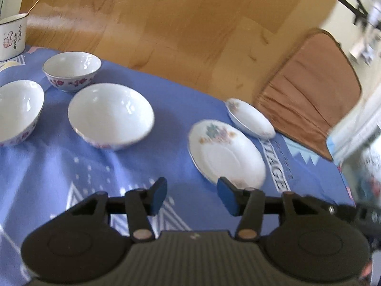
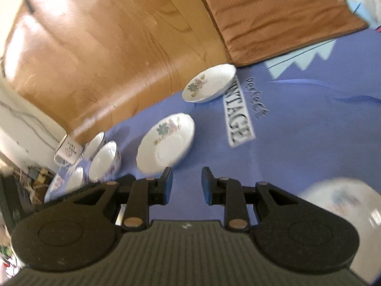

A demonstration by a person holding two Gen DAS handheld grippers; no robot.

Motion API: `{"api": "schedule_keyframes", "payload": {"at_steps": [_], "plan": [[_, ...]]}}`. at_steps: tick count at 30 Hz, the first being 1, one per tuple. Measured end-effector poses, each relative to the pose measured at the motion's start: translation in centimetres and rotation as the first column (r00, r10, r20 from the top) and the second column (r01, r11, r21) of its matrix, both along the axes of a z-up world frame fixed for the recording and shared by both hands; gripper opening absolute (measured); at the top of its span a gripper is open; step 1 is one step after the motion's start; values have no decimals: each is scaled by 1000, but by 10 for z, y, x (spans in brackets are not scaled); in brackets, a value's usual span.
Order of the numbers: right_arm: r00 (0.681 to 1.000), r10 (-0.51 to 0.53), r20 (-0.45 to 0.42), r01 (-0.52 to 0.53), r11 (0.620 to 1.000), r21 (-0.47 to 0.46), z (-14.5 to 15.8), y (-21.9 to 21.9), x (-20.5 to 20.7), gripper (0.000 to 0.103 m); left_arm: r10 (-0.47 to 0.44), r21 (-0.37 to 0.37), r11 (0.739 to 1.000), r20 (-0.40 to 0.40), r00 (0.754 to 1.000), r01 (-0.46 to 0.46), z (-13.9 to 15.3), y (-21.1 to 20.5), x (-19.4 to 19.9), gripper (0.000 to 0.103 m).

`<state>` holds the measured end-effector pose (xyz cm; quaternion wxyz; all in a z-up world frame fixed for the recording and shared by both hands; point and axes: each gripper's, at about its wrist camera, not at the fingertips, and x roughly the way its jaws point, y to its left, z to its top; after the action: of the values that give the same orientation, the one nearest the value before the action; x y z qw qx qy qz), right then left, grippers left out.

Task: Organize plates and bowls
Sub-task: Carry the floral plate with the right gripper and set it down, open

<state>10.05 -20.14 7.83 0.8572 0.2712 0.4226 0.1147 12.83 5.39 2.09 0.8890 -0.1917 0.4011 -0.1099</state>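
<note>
Two grippers over a blue printed cloth (image 1: 71, 166), both empty. Left gripper (image 1: 191, 196) with jaws partly apart, only cloth in the gap, its right pad overlapping the near rim of the large flowered plate (image 1: 226, 152) in the picture; contact there impossible to judge. Right gripper (image 2: 185, 184) with jaws a narrower way apart, likewise holding nothing, bare cloth between the pads. Taking the large flowered plate as the landmark: just beyond it, toward the brown cushion (image 1: 314, 90), a small flowered dish (image 1: 250, 116), close but not touching. To the plate's left in the left wrist view, well apart, a wide white bowl (image 1: 110, 115); beyond that a small bowl with red flowers (image 1: 71, 70), and at the frame edge a third bowl (image 1: 19, 112). Farthest from the plate, in the corner, a white enamel mug (image 1: 12, 35). On the plate's other side, low in the right wrist view, a blurred pale plate (image 2: 352, 205) half hidden by the gripper body. Probably the step in hand: picking up the large plate for stacking with its fellows. Best done by coming in low, one pad under the rim and one over it, at the near edge where the rim lifts off the cloth. Worth squeezing gently, glazed ware being slippery. Wise to lift level, clear the small dish behind, then set down centred. Bowls best nested later, smallest into widest.
</note>
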Motion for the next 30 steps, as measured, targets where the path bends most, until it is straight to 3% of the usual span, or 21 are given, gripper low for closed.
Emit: {"api": "schedule_keyframes", "payload": {"at_steps": [6,11,13,14,16,19,22,30], "plan": [[996,-49,-70,48,999,-17,-11,9,57,30,2,10,1000,-12,1000,-2,-2,-7,33,48],[993,-40,-110,36,999,-31,-32,18,79,30,31,14,999,-30,999,-30,-10,-6,54,44],[993,-28,-116,24,999,-33,-39,24,84,27,26,20,999,-29,999,-25,-10,-10,58,37],[994,-28,-109,24,999,-36,-39,26,84,24,15,12,1000,-36,999,-14,-11,-12,59,26],[994,-14,-111,10,999,-36,-39,28,86,11,0,-4,1000,-53,999,0,-14,-16,62,17],[992,-14,-125,9,999,-40,-39,28,81,9,3,27,1000,-50,999,-1,-13,-20,59,13],[991,-13,-134,7,999,-44,-37,25,68,9,-21,-7,1000,-67,998,20,-11,-16,50,12],[990,2,-138,-8,999,-42,-30,18,7,9,-86,-30,996,-42,995,85,-9,-10,-18,12]]}}
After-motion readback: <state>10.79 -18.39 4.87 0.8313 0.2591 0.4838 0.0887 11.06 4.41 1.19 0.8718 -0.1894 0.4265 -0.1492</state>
